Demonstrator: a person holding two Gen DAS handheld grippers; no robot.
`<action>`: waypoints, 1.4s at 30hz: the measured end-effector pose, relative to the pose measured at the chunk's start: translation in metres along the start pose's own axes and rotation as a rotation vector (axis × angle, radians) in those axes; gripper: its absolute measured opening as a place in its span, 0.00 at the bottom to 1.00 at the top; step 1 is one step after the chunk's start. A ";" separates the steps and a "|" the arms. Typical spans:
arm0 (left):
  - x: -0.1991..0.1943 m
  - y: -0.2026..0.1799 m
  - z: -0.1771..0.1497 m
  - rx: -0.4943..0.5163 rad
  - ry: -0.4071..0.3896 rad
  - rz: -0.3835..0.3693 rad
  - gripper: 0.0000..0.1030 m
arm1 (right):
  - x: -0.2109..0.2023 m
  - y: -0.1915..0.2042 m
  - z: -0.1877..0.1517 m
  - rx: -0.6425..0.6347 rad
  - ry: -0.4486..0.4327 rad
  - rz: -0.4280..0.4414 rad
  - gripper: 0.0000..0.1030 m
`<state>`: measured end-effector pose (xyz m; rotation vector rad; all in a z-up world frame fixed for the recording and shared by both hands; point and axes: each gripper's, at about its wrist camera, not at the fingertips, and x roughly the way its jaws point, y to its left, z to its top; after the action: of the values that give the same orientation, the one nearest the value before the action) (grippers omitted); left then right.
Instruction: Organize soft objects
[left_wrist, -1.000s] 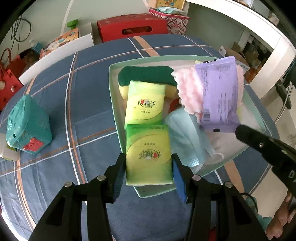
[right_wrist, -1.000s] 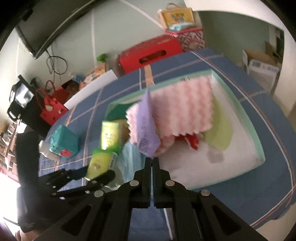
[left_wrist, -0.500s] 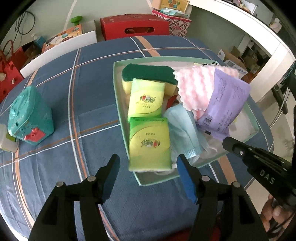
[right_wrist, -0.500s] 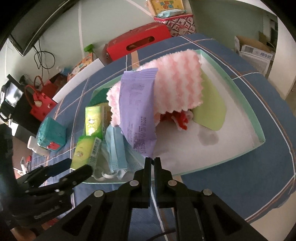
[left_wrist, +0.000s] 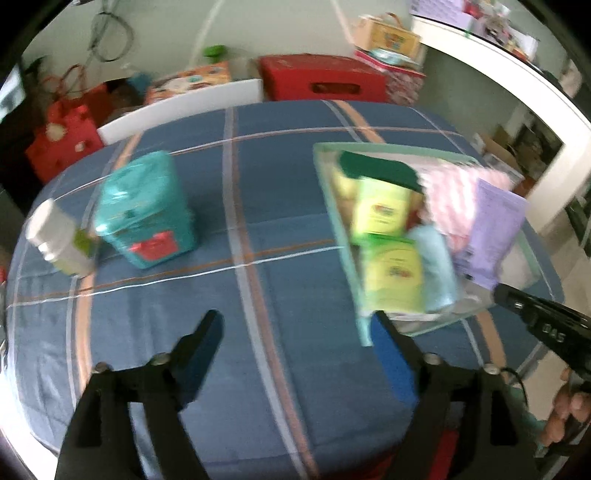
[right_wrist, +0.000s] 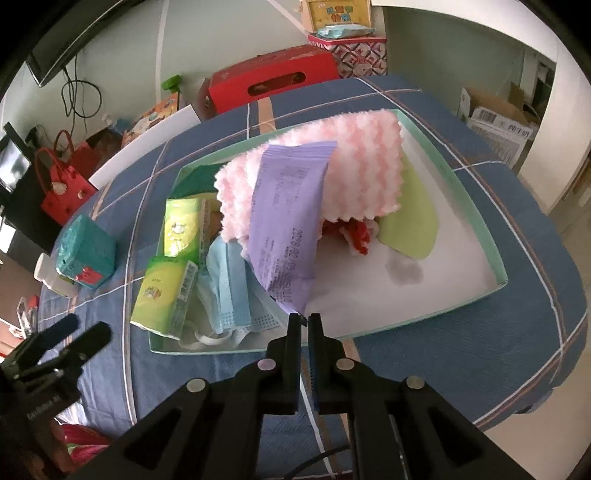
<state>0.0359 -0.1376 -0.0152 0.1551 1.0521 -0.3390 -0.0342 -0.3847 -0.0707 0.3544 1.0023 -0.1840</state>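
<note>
L gripper (left_wrist: 295, 339): jaws just been opening, now wide apart, nothing between them, over bare blue plaid cloth (left_wrist: 258, 221) beside tray (right_wrist: 476, 218). R gripper (right_wrist: 303, 320): jaws almost closed, narrow gap, tips at bottom edge of purple packet (right_wrist: 291, 225); can't tell if pinched. Packet leans on pink cloth (right_wrist: 351, 166) in tray. Two green tissue packs (right_wrist: 164, 295) and blue mask (right_wrist: 229, 288) lie at tray's left side.

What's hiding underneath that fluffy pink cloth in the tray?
Under the pink cloth something red and white pokes out, and a green sheet runs beneath its edge. A purple packet leans against its front. The rest below is covered.
</note>
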 end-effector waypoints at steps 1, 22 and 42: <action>-0.002 0.008 -0.002 -0.016 -0.008 0.019 0.88 | -0.001 0.000 -0.001 0.000 -0.001 -0.004 0.06; -0.036 0.072 -0.036 -0.101 -0.044 0.179 0.92 | -0.028 0.101 -0.022 -0.238 -0.067 -0.061 0.78; -0.051 0.086 -0.057 -0.155 -0.061 0.317 0.93 | -0.026 0.131 -0.038 -0.302 -0.114 -0.103 1.00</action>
<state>-0.0047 -0.0305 -0.0020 0.1687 0.9716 0.0241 -0.0375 -0.2494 -0.0401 0.0161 0.9199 -0.1414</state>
